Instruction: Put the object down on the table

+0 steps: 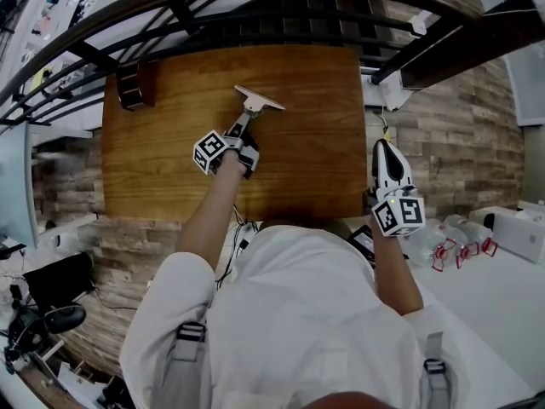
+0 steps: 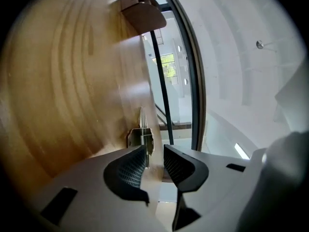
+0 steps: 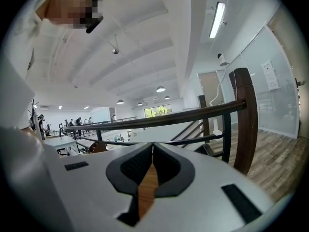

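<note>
Head view: showing the pale flat-bladed metal scraper with a dark handle (image 1: 258,100) lying on the brown wooden table (image 1: 153,169), its handle end just ahead of the left gripper (image 1: 244,141). Also showing the right gripper (image 1: 385,162) hanging by the table's right edge.

Left gripper view: showing jaws standing wide apart and pressing on nothing, the scraper edge-on just beyond the pads (image 2: 130,170).

Right gripper view: showing jaws sitting together, holding nothing.

Probably handling as light, stiff and thin-edged; taking hold at the handle looking safest.

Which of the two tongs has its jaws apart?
The left tongs, over the wooden table beside the metal tool: a clear gap separates its jaws. The right tongs are pressed shut.
</note>
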### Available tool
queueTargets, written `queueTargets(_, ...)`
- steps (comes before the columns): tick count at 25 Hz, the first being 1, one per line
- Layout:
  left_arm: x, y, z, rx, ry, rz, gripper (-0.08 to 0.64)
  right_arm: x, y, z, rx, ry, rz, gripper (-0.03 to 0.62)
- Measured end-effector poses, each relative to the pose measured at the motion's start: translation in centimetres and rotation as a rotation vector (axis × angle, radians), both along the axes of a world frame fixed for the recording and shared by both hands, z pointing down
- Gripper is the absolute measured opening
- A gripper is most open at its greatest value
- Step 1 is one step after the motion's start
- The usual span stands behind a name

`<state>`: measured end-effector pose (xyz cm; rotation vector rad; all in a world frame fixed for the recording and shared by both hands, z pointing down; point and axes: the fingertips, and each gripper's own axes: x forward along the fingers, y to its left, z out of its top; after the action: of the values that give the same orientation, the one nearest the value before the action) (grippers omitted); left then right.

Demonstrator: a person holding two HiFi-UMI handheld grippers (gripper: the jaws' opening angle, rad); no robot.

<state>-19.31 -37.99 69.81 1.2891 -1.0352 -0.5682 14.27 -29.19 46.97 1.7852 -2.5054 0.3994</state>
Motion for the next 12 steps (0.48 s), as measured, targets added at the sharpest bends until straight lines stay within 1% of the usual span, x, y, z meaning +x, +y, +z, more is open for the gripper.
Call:
queueTargets(2,0.2,1.0,-1.5,0.044,-0.057,0.032,0.103,-0.2,0.0,-0.3,0.01,-0.007,-0.01,0.025)
queueTargets(4,0.7,1.9,-3.7,0.108,-0.086,0.054,0.077,-0.3,-0.1,-0.5,0.019,-0.013,-0.025,0.025)
queueTargets(6,1.7,3.0,-6.3,0.185,-0.065,0.084,0.065,-0.5,0.1,-0.8,0.027,-0.02,-0.045,0.025)
queueTargets(8,2.8,4.6,-9.0,0.234,-0.046,0.117,0.056,-0.8,0.4,-1.4,0.042,-0.024,-0.066,0.025)
queueTargets(9,3.2,5.4,-10.3,0.251,-0.048,0.125,0.047,-0.8,0.5,-1.9,0.056,-0.02,-0.075,0.025)
queueTargets(10,3.5,6.0,-11.8,0.285,-0.057,0.135,0.039,-0.7,0.6,-2.4,0.073,-0.014,-0.083,0.025)
queueTargets(11,4.0,6.4,-13.7,0.35,-0.068,0.149,0.029,-0.6,0.8,-3.0,0.09,-0.011,-0.091,0.025)
queueTargets(12,4.7,6.8,-15.9,0.432,-0.08,0.166,0.024,-0.5,1.0,-3.5,0.102,-0.013,-0.101,0.025)
